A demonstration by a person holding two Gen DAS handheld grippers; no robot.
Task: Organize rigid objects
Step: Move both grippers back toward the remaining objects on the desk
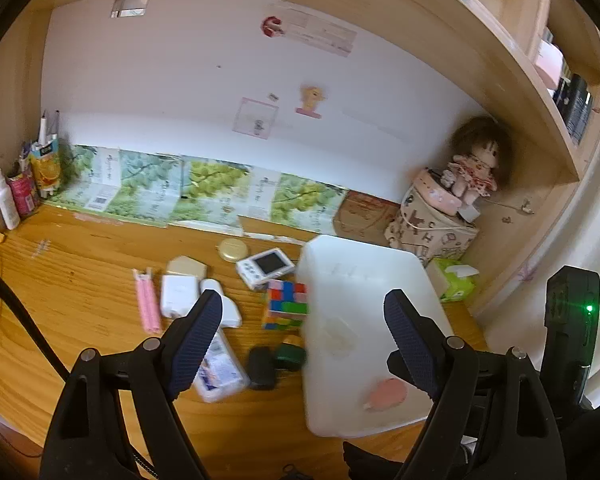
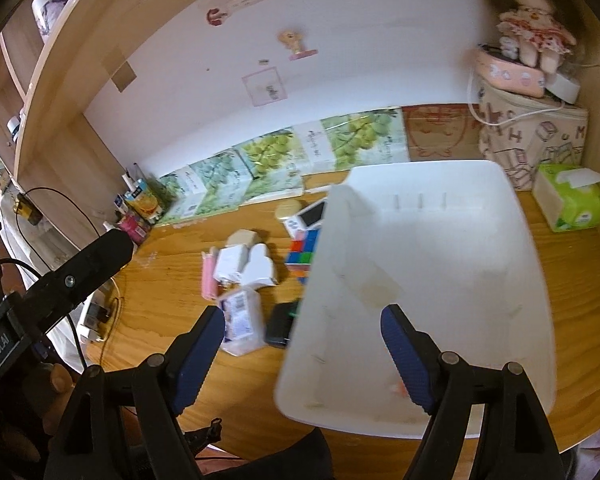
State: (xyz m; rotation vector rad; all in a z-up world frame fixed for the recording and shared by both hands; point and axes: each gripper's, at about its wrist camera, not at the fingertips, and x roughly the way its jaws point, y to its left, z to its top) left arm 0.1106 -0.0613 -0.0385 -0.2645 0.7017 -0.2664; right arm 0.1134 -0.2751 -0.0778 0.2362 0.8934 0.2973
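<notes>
**Both grippers open over white bin and scattered items**

Left gripper: jaws spread wide, nothing between the pads, hovering above the front part of the wooden surface. Right gripper: jaws likewise apart, empty, poised over the near left wall of the white plastic bin.

White plastic bin: resting toward the right side of the surface, open side up, a small pink object inside near its front right corner; exact nature of that object unclear through blur.

Left of the bin, loosely clustered mid-surface:
- multicoloured puzzle cube, just beside the bin's left wall
- small white handheld device with a dark screen, behind the cube
- round yellowish compact, farther back
- gold-capped white item and white charger-like block
- pink stick-shaped pair, at the cluster's left edge
- clear packet with blue print, near the front, partly hidden by the left gripper's finger
- dark case and a green item, touching the bin's left wall or nearly so

Back right corner: patterned fabric box with a doll on top; green tissue pack just in front. Back left corner: spray bottle and juice carton.
</notes>
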